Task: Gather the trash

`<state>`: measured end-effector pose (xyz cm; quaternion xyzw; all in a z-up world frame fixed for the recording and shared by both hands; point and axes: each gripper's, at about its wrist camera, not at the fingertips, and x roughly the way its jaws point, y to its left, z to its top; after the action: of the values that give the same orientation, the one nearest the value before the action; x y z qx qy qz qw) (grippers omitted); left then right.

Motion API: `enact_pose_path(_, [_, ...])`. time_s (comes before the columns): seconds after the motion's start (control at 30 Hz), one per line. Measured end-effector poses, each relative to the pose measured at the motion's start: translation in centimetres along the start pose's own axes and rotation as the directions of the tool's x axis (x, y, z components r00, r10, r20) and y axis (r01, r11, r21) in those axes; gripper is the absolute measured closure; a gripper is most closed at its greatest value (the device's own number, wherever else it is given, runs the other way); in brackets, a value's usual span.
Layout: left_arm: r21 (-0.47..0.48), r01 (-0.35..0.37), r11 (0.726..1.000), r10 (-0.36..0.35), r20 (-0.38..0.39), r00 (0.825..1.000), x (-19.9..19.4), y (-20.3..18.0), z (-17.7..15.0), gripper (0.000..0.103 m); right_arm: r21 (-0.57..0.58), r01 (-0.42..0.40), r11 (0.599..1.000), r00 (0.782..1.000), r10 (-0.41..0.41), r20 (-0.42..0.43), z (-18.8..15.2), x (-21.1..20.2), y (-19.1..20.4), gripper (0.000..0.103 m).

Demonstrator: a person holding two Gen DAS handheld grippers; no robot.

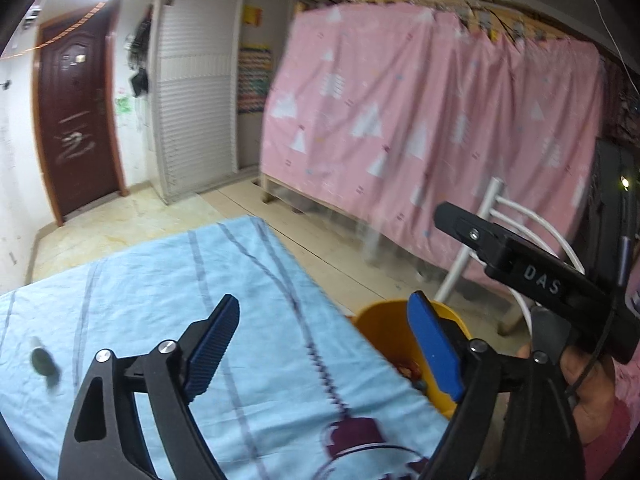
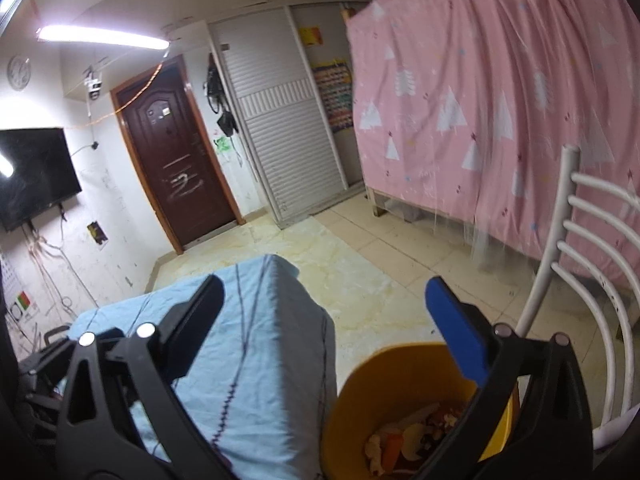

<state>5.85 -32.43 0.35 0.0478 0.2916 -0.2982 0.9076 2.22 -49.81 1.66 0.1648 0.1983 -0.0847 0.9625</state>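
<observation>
Left jaws: left gripper (image 1: 324, 344) spread wide, nothing between the blue pads. Hangs over the near right part of the counter, right finger over the bin rim.
Right jaws: right gripper (image 2: 324, 328) also spread wide, nothing held. Its left finger is over the counter's edge, its right finger over the bin.
Right gripper in left view: black body marked "DAS" at right, held by the person's right hand (image 1: 588, 384).
Counter: counter (image 1: 160, 280) covered with a light blue cloth with dark stripes and a dark red print near the bottom edge; cloth drapes down the side in the right wrist view.
Trash on counter: one small dark greenish item (image 1: 42, 362) lies on the cloth at far left, well apart from both grippers. Blurred, can't tell what it is.
Bin: yellow bin (image 2: 360, 392) on the floor just beside the counter's right side.
Bin contents: scraps (image 2: 408, 436) inside, pale, orange and reddish pieces, look like peels; rest hidden behind the right finger.
Chair: white metal chair (image 2: 576, 264) right of the bin, near it.
Background: pink curtain (image 2: 500, 100) with white tree print behind the chair; dark brown door (image 2: 176, 148) on the far wall; TV (image 2: 32, 176) on the left wall.
</observation>
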Motion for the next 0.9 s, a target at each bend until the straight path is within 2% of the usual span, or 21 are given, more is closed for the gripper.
enact_pose_path(0.27, [-0.099,-0.083,0.992,0.087,0.046,0.995,-2.7,5.3,-0.3,0.020,-0.078,-0.033,0.996,0.999,0.034,0.019,-0.1,0.2,4.9,0.006])
enact_pose_path(0.53, [-0.173,-0.145,0.974,0.159,0.070,0.985,-4.6,10.3,-1.0,0.020,-0.143,-0.081,0.986,0.997,0.082,-0.004,-0.9,0.8,9.4,0.006])
enact_pose_path(0.73, [-0.208,-0.220,0.953,0.244,0.094,0.965,-6.5,13.3,-1.4,0.020,-0.172,-0.132,0.976,0.991,0.130,-0.027,-1.5,1.2,12.6,0.006])
enact_pose_path(0.9, [-0.214,-0.302,0.929,0.328,0.098,0.940,-7.9,15.6,-1.8,0.020,-0.194,-0.176,0.965,0.984,0.169,-0.053,-2.3,1.7,15.1,0.006])
